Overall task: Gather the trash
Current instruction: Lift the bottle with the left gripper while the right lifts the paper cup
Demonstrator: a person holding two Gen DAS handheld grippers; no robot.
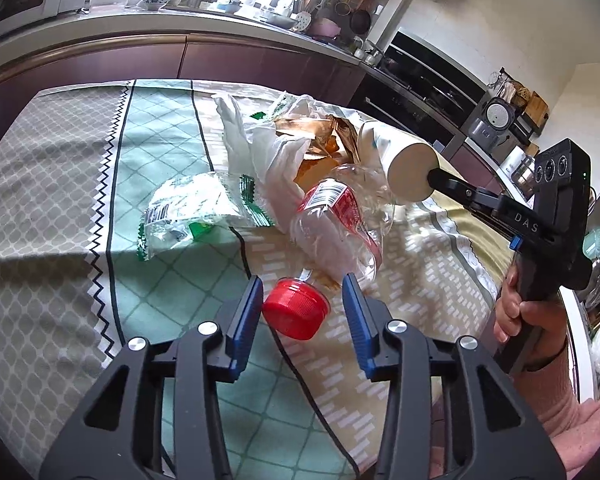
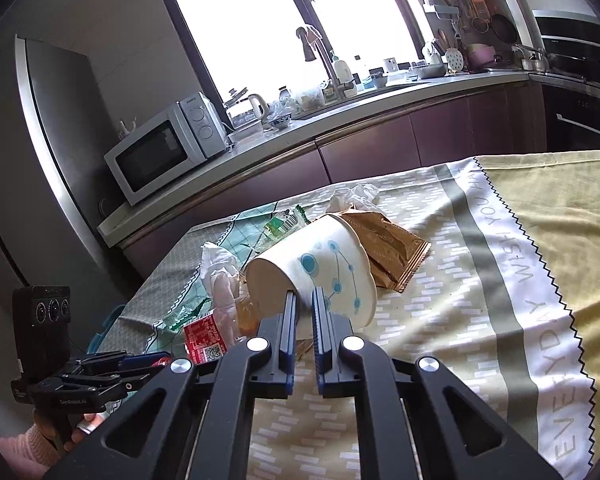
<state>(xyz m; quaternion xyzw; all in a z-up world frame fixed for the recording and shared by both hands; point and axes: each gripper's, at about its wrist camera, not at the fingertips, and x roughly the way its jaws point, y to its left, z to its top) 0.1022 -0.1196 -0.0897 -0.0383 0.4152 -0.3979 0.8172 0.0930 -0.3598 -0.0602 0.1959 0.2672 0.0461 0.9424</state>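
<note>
A clear plastic bottle [image 1: 340,220] with a red label lies on the tablecloth, its red cap [image 1: 296,312] between my left gripper's [image 1: 302,280] blue pads. The left pad touches the cap; a slim gap shows at the right pad. My right gripper [image 2: 305,294] is shut on the bottom edge of a white paper cup [image 2: 324,268] with blue dots, held tilted above the litter. The left wrist view shows the cup [image 1: 396,152] with the right gripper [image 1: 434,178] at its base. The left gripper [image 2: 160,360] appears low left in the right wrist view.
A white plastic bag [image 1: 256,140], a brown foil wrapper [image 2: 396,256] and a clear green-printed wrapper [image 1: 188,208] lie in a heap on the patterned tablecloth [image 2: 500,280]. A kitchen counter [image 2: 340,120] with a microwave [image 2: 160,152] runs behind the table. A hand [image 1: 516,312] grips the right tool.
</note>
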